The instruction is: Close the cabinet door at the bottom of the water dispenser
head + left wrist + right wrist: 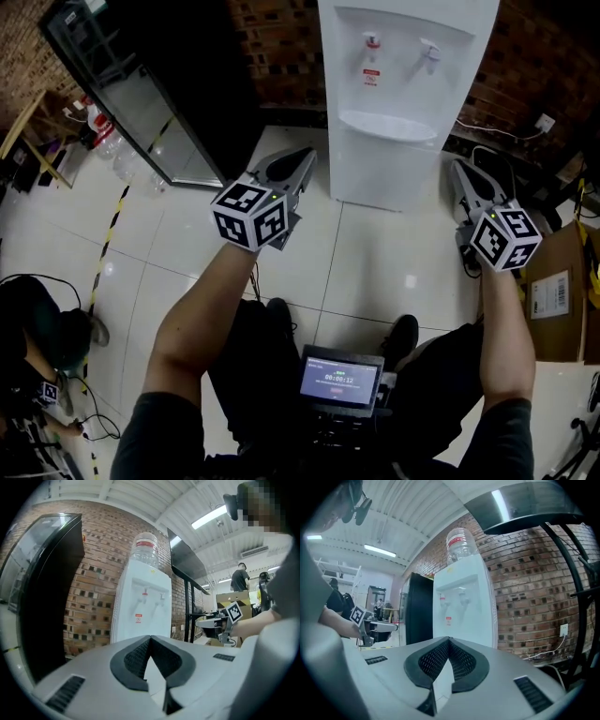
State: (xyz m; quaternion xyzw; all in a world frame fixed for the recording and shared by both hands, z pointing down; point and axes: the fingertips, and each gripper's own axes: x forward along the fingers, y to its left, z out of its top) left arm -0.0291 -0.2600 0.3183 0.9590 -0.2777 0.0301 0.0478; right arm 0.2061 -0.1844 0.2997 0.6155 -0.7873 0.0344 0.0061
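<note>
Flanking water dispenser (398,103), clear of its edges: left gripper (307,156), right gripper (458,168)

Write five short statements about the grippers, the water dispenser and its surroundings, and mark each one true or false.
1. The left gripper is shut with nothing between its jaws. True.
2. The right gripper grips a cup. False: it is shut and empty.
3. A clear bottle sits on top of the water dispenser. True.
4. The wall behind the water dispenser is white plaster. False: it is brick.
5. The floor is carpeted. False: it is glossy pale tile.
</note>
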